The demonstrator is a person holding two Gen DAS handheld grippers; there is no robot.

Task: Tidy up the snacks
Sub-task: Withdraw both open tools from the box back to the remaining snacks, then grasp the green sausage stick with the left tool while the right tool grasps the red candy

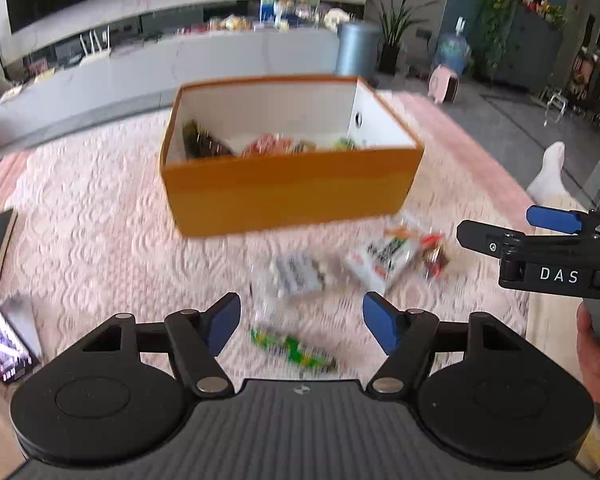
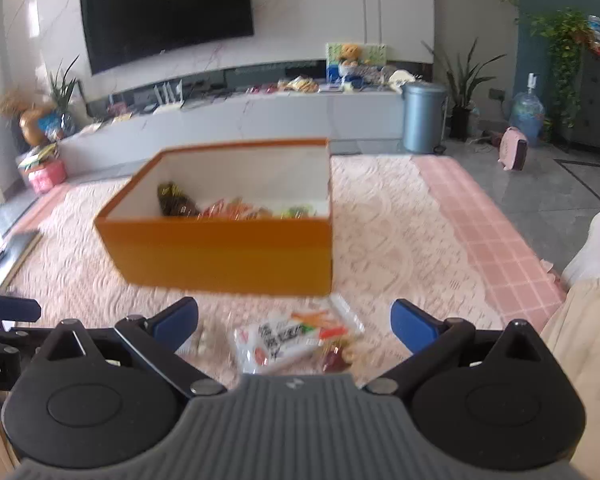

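An orange box (image 1: 292, 196) with white inner walls stands on the pink rug and holds several snack packets (image 1: 268, 144). In front of it lie loose snacks: a clear packet (image 1: 296, 276), a white packet with black print (image 1: 384, 258), a small red-brown one (image 1: 436, 254) and a green packet (image 1: 294, 350). My left gripper (image 1: 300, 320) hovers open above the clear and green packets, nothing between its pads. In the right wrist view my right gripper (image 2: 296, 320) is open over the white packet (image 2: 280, 340), with the box (image 2: 224, 256) just beyond.
The pink rug (image 1: 100, 240) covers the floor around the box. A phone or tablet (image 1: 0, 344) lies at the left edge. A person's leg with a white sock (image 2: 592, 248) stretches along the right. A grey TV cabinet (image 2: 260, 116) and blue bin (image 2: 422, 118) stand far behind.
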